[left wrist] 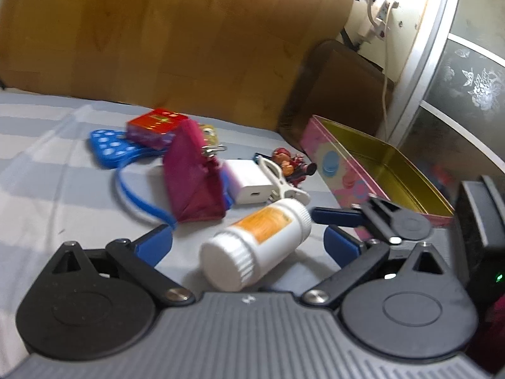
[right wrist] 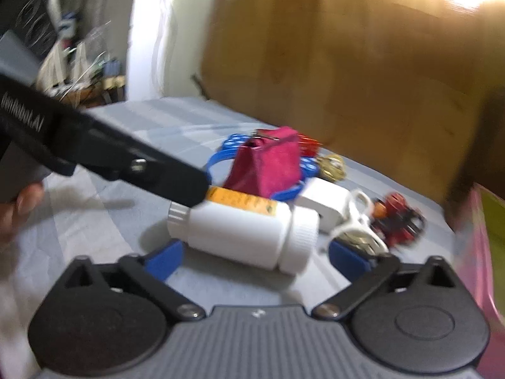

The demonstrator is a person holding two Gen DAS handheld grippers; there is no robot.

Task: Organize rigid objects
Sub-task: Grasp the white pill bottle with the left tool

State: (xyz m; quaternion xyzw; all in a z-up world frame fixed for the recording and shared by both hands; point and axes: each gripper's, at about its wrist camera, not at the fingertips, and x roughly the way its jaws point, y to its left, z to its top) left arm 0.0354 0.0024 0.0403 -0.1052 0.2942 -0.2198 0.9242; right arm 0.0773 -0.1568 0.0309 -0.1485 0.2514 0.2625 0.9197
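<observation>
Left wrist view: the left gripper (left wrist: 247, 241), blue pads spread wide, flanks a smooth white plastic bottle (left wrist: 257, 241) with ribbed cap and orange label, lying on striped bedding (left wrist: 47, 145); at 2 o'clock stands an open pink tin (left wrist: 339, 164) with gold interior, the right gripper (left wrist: 334, 221) just before it. Right wrist view: the right gripper (right wrist: 255, 255), pads likewise apart, straddles the bottle (right wrist: 243, 233) lying crosswise, with a magenta pouch (right wrist: 268, 167) at 12 o'clock and the left gripper (right wrist: 189, 186) entering from 10 o'clock, touching the bottle.

Both wrist cameras sit low and close over the striped bedsheet (left wrist: 47, 145), looking forward toward the wooden headboard (left wrist: 157, 38). Each frames the lying white pill bottle (left wrist: 255, 243) between its own fingers; the right view meets it side-on (right wrist: 243, 237).
</observation>
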